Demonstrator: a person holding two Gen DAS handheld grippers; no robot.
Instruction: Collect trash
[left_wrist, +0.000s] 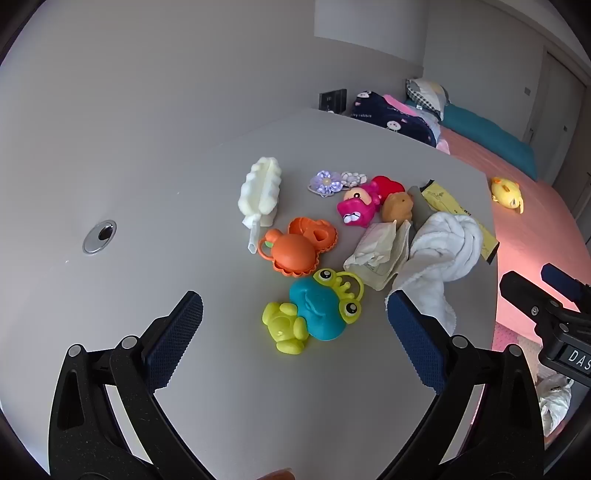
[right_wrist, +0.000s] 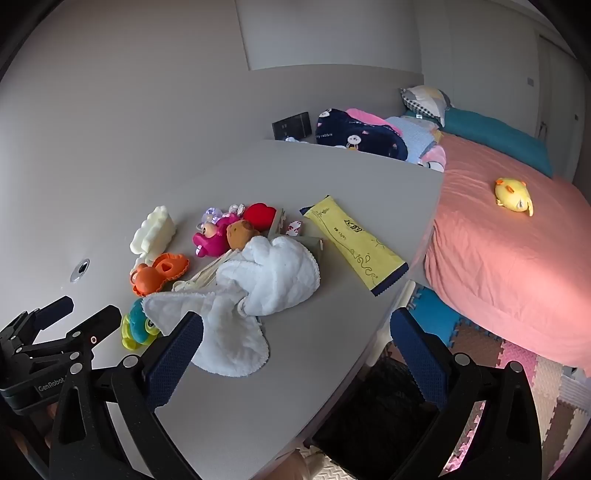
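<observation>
Surface (right_wrist: 258, 387) carries toys w/ trash mixed in: yellow wrapper (right_wrist: 354, 243) near bed-side edge, crumpled packet (left_wrist: 380, 254) beside white cloth (right_wrist: 266, 280). Left gripper (left_wrist: 295, 339) and right gripper (right_wrist: 295, 354) both wide, empty. Advise: take wrapper flat, avoid cloth. Only right view shows dark bin (right_wrist: 384, 410) below edge.

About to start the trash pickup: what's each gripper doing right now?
Left gripper: open, holding nothing.
Right gripper: open, holding nothing.
</observation>
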